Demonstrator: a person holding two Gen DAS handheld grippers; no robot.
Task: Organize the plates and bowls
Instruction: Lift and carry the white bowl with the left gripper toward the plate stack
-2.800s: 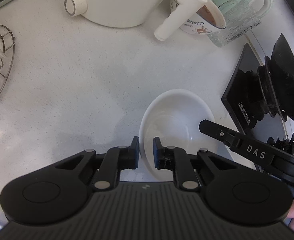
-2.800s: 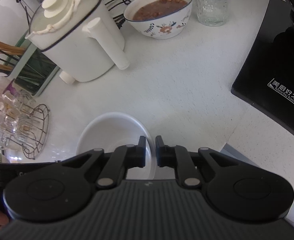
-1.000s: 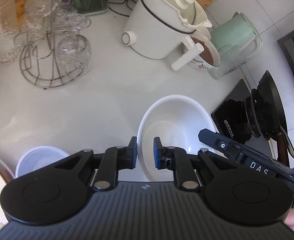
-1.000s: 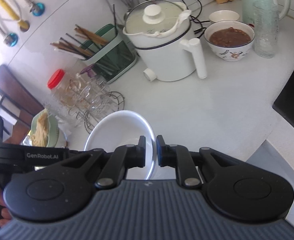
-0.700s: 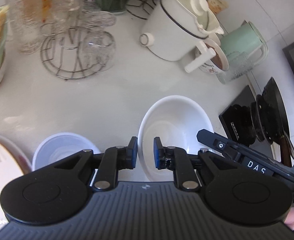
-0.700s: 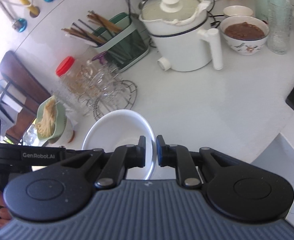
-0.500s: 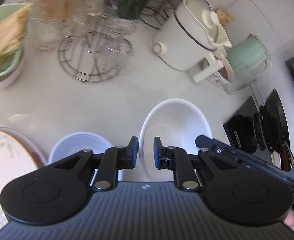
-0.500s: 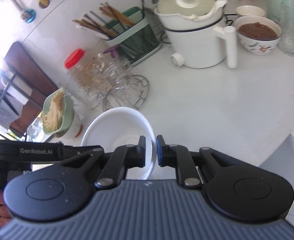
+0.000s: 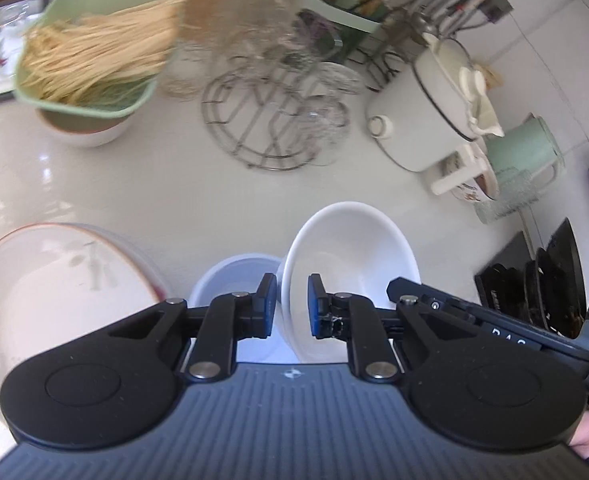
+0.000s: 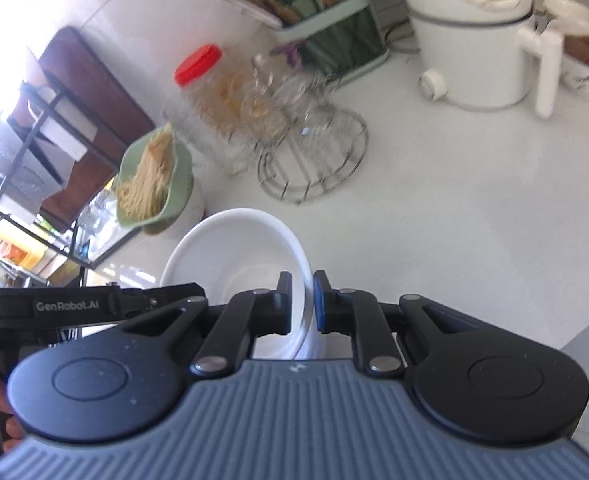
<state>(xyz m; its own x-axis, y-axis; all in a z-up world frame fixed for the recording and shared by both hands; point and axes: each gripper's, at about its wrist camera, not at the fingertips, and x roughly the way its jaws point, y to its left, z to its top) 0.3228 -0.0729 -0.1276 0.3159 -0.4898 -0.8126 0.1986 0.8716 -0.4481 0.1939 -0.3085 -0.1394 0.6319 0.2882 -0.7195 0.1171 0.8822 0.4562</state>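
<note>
White bowl (image 9: 350,248) pinched at opposite rims by left gripper (image 9: 288,306) and right gripper (image 10: 302,302), both seemingly angled downward.

black grippers (image 9: 288,306), blue pads (silver screws)

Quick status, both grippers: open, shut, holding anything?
Left gripper: shut on the rim of the white bowl.
Right gripper: shut on the opposite rim of the same bowl.

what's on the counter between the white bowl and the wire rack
Nothing: in the left wrist view the counter between the white bowl and the wire rack is bare.
</note>
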